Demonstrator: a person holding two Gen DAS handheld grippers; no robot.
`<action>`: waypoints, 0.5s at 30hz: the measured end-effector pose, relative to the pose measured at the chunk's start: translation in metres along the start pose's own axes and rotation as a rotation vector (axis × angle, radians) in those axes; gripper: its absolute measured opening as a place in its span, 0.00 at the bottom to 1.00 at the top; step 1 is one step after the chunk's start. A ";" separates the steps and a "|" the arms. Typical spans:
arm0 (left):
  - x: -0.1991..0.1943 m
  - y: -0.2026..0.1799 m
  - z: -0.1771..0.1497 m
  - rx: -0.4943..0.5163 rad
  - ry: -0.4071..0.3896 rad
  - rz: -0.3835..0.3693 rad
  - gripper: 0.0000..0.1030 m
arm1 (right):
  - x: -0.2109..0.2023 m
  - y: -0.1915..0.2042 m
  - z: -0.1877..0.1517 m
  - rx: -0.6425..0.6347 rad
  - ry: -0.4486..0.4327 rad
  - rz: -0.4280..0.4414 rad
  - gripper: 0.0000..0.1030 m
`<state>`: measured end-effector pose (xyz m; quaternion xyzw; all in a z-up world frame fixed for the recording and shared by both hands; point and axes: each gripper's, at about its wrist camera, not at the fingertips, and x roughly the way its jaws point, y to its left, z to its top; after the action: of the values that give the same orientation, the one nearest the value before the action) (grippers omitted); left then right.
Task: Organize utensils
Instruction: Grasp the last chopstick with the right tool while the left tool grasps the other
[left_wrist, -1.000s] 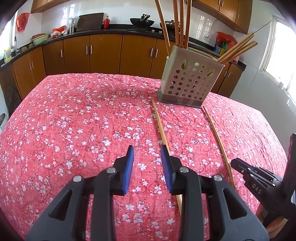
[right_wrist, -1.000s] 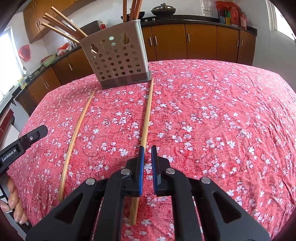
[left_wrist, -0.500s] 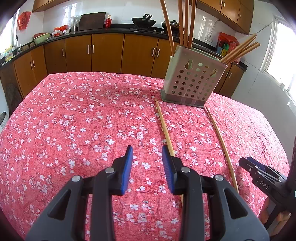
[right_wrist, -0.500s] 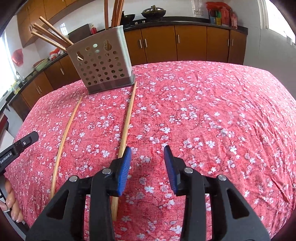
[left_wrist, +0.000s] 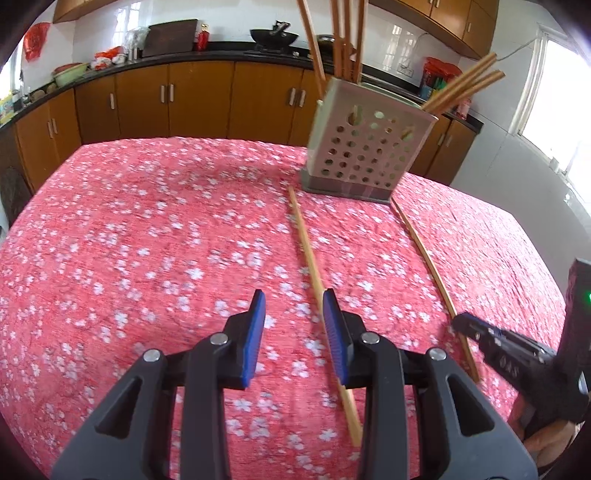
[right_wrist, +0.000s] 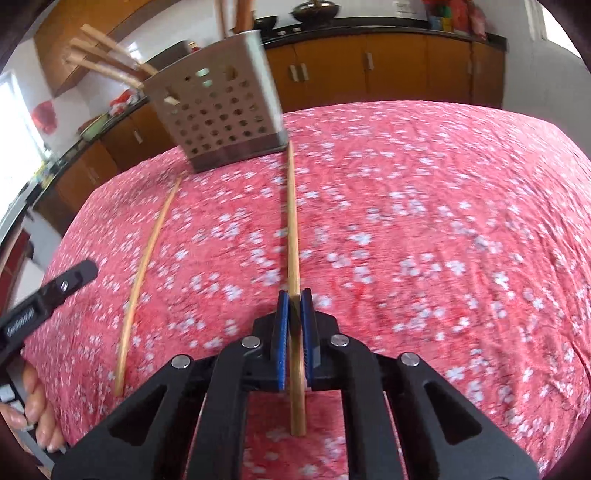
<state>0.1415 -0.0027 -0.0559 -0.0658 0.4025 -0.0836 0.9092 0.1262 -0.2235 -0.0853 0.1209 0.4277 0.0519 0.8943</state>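
Note:
Two wooden chopsticks lie on the red flowered tablecloth (left_wrist: 147, 240), running from the perforated metal utensil holder (left_wrist: 364, 155) (right_wrist: 221, 114) toward me. My right gripper (right_wrist: 294, 299) is shut on the right chopstick (right_wrist: 292, 221) near its close end; in the left wrist view its tip (left_wrist: 465, 326) sits on that stick (left_wrist: 424, 251). My left gripper (left_wrist: 293, 325) is open just above the cloth. The left chopstick (left_wrist: 306, 240) (right_wrist: 147, 251) passes under its right finger (left_wrist: 336, 332), not gripped. The holder has several chopsticks standing in it.
Brown kitchen cabinets (left_wrist: 147, 99) and a dark counter run behind the table. A person's fingers (right_wrist: 37, 417) hold the left gripper's handle at the table's near left edge. The cloth to the right of the held stick (right_wrist: 443, 240) is bare.
My right gripper opened, shifted to bring the right chopstick between its pads, and shut on it. The left gripper stayed open and barely moved.

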 end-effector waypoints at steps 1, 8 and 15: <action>0.002 -0.003 -0.001 0.004 0.008 -0.011 0.32 | 0.000 -0.004 0.001 0.014 -0.005 -0.018 0.07; 0.025 -0.032 -0.011 0.085 0.092 -0.016 0.24 | -0.002 -0.023 0.005 0.058 -0.006 -0.034 0.08; 0.035 -0.028 -0.011 0.098 0.109 0.081 0.08 | 0.000 -0.020 0.009 0.024 -0.001 -0.028 0.08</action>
<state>0.1539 -0.0378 -0.0827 -0.0002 0.4491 -0.0698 0.8907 0.1329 -0.2443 -0.0854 0.1257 0.4295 0.0342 0.8936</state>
